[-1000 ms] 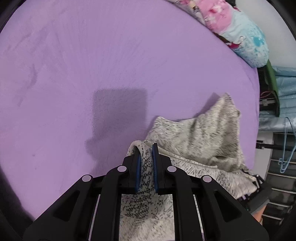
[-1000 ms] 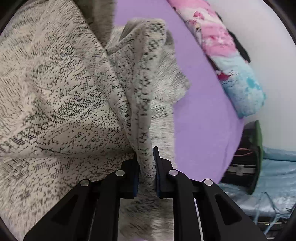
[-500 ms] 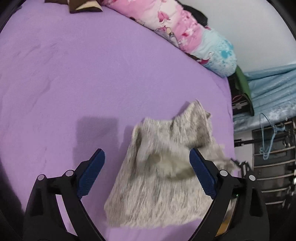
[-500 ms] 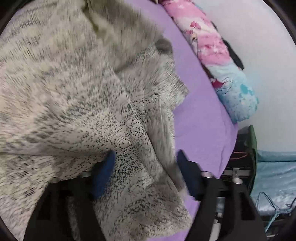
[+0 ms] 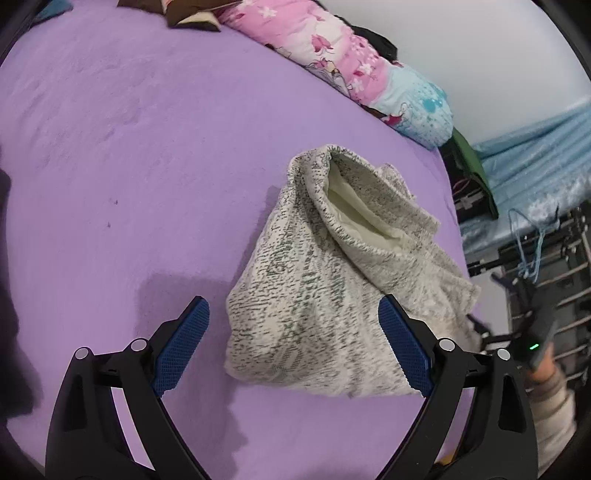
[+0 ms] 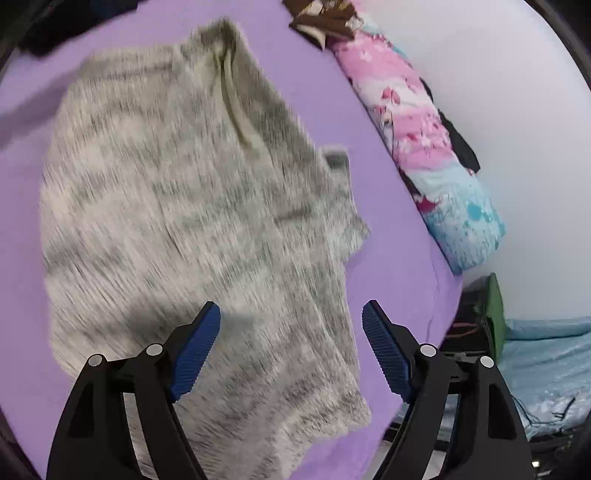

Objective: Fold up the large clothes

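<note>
A grey-and-cream knitted sweater (image 5: 325, 280) lies folded in a loose heap on the purple bedsheet (image 5: 129, 147), near the bed's right edge, its cream inside showing at an open fold. My left gripper (image 5: 293, 341) hangs above its near end, open, pads clear of the cloth. In the right wrist view the same sweater (image 6: 192, 221) spreads blurred across the sheet. My right gripper (image 6: 291, 347) hovers over its near edge with its jaws opening wider, nothing pinched between the blue pads.
A pink and light-blue quilt roll (image 5: 354, 74) lies along the bed's far side by the white wall (image 6: 498, 92). A brown cloth (image 5: 192, 14) sits at the far end. Beyond the right edge stand a dark bag (image 5: 469, 184), blue covering and a metal rack (image 5: 554, 277). A sleeve (image 5: 554, 417) shows lower right.
Both grippers were shut on folds of the sweater a second ago; both have opened, let it drop onto the sheet, and pulled up and back from it.
</note>
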`<state>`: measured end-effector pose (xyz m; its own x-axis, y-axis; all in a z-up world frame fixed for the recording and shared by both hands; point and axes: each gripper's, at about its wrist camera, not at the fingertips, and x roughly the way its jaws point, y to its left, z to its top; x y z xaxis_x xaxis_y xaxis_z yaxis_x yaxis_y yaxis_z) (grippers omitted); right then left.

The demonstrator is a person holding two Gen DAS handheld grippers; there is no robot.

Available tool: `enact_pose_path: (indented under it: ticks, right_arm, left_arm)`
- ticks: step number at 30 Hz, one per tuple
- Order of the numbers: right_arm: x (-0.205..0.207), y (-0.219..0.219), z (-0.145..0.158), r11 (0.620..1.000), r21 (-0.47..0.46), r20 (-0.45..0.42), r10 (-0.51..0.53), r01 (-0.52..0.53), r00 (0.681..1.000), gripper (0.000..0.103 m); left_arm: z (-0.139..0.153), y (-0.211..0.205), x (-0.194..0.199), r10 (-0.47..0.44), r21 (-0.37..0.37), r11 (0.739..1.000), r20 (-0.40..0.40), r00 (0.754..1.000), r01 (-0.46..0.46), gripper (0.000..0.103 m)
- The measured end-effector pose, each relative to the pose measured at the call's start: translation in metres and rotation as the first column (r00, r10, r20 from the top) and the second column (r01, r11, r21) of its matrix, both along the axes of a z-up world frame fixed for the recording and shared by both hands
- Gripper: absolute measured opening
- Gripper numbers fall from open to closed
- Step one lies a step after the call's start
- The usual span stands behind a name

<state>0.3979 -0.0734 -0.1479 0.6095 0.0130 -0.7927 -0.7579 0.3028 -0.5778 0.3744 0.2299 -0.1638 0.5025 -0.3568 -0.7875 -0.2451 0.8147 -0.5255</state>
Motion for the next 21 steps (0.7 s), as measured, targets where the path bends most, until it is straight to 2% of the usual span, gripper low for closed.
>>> enact_pose_path:
  ticks: [2,5,8,10,13,15,18,20,21]
  right_arm:
    - [-0.006,0.020,0.008,0.999,0.046,-0.021,0.027,-0.026,0.999,0.085]
    - [-0.009,0.056,0.015,0.990,0.132,-0.073,0.068,-0.057,0.995,0.085]
    - [-0.010,0.092,0.010,0.980,0.164,-0.102,0.127,-0.109,0.987,0.085]
    - [-0.009,0.119,-0.001,0.976,0.160,-0.121,0.170,-0.150,0.978,0.085]
    - [0.000,0.149,-0.020,0.973,0.148,-0.160,0.199,-0.176,0.967,0.085]
    - [0.007,0.161,-0.027,0.974,0.147,-0.183,0.198,-0.172,0.963,0.080]
    - [0.019,0.172,-0.036,0.976,0.169,-0.273,0.181,-0.138,0.945,0.068]
    - [0.019,0.175,-0.044,0.979,0.146,-0.298,0.181,-0.143,0.937,0.067]
    - [0.020,0.177,-0.048,0.980,0.137,-0.316,0.181,-0.144,0.931,0.062]
  left_arm:
    - [-0.011,0.000,-0.004,-0.027,-0.051,0.998,0.033,0.999,0.029,0.089]
    - [-0.029,0.007,-0.003,-0.039,-0.094,0.995,0.015,0.999,0.041,0.089]
    - [-0.040,0.016,-0.003,-0.039,-0.107,0.994,0.006,0.999,0.039,0.089]
    - [-0.046,0.016,-0.002,-0.056,-0.089,0.995,-0.004,0.998,0.056,0.089]
    - [-0.049,0.006,0.006,-0.130,-0.073,0.989,0.016,0.991,0.131,0.089]
    - [-0.048,0.002,0.006,-0.162,-0.088,0.982,0.067,0.984,0.168,0.089]
    - [-0.058,-0.002,0.005,-0.177,-0.137,0.973,0.066,0.982,0.185,0.089]
    - [-0.066,-0.010,0.007,-0.212,-0.118,0.970,0.023,0.977,0.213,0.089]
    - [-0.067,-0.014,0.007,-0.219,-0.107,0.970,0.027,0.975,0.221,0.089]
